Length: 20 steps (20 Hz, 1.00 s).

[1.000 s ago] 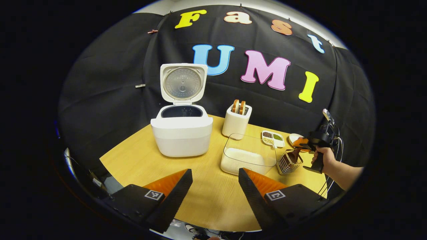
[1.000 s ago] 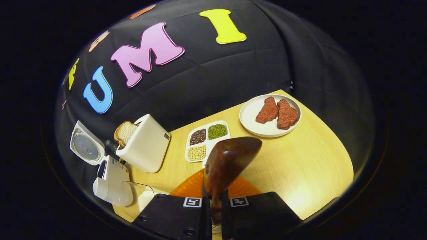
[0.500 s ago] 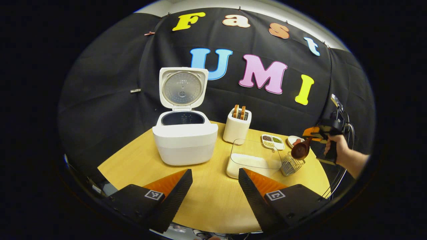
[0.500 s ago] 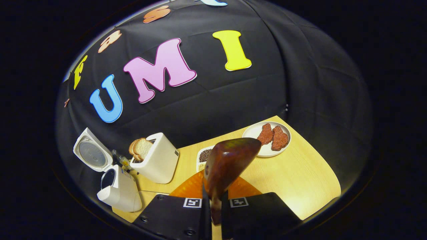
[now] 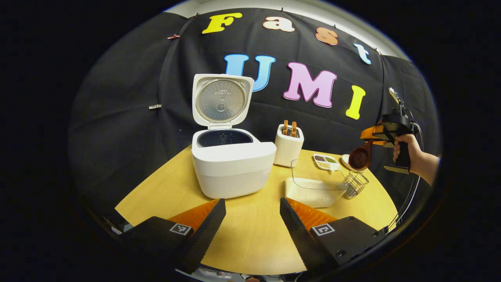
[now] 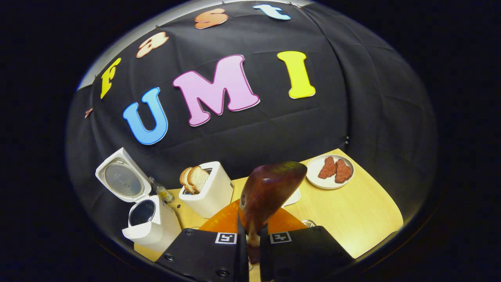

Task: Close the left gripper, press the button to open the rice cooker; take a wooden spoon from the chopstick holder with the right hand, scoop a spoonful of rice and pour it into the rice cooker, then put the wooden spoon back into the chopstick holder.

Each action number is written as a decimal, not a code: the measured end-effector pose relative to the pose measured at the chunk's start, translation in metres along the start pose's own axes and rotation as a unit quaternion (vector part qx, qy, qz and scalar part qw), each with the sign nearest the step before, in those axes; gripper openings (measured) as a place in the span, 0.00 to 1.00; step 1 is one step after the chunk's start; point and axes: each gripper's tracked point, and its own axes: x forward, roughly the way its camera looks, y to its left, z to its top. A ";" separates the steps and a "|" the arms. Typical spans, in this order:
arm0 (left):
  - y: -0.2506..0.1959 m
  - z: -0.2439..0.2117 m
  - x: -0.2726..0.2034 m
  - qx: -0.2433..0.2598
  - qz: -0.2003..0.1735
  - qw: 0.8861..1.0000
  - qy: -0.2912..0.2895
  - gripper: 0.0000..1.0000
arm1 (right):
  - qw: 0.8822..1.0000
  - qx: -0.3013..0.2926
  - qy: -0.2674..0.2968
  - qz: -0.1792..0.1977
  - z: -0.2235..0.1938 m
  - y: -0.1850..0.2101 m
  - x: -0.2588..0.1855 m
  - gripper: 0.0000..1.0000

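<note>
The white rice cooker (image 5: pixel 231 162) stands on the wooden table with its lid up and its dark pot showing; it also sits at the lower left (image 6: pixel 146 227) in the right gripper view. My left gripper (image 5: pixel 252 211) is open over the table's near edge, short of the cooker. My right gripper (image 6: pixel 250 244) is shut on the handle of the dark wooden spoon (image 6: pixel 268 192), bowl pointing up. From the left gripper view the spoon (image 5: pixel 359 157) hangs in the air above the wire chopstick holder (image 5: pixel 354 184). The clear rice box (image 5: pixel 315 186) lies beside the holder.
A white toaster (image 5: pixel 289 145) with bread stands behind the rice box. A divided dish of beans (image 5: pixel 323 161) and a plate of meat (image 6: pixel 330 172) lie toward the table's far right. A hand (image 5: pixel 407 154) holds the right gripper at the right edge.
My right gripper has lifted the wooden spoon up out of the chopstick holder and higher above the table. The left gripper's view has drifted a little to the left and stays open.
</note>
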 end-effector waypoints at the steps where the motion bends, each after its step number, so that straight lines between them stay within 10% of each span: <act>1: 0.004 -0.003 0.001 -0.004 -0.004 1.000 0.003 0.96 | 1.000 -0.012 -0.003 0.007 -0.006 0.013 0.000 0.16; 14: 0.021 -0.031 0.033 0.000 -0.034 0.999 0.031 0.96 | 0.991 -0.132 0.006 -0.005 -0.135 0.053 0.051 0.16; 20: 0.031 -0.045 0.034 -0.030 -0.029 0.998 0.042 0.96 | 0.998 -0.058 0.034 -0.007 -0.160 0.082 0.045 0.16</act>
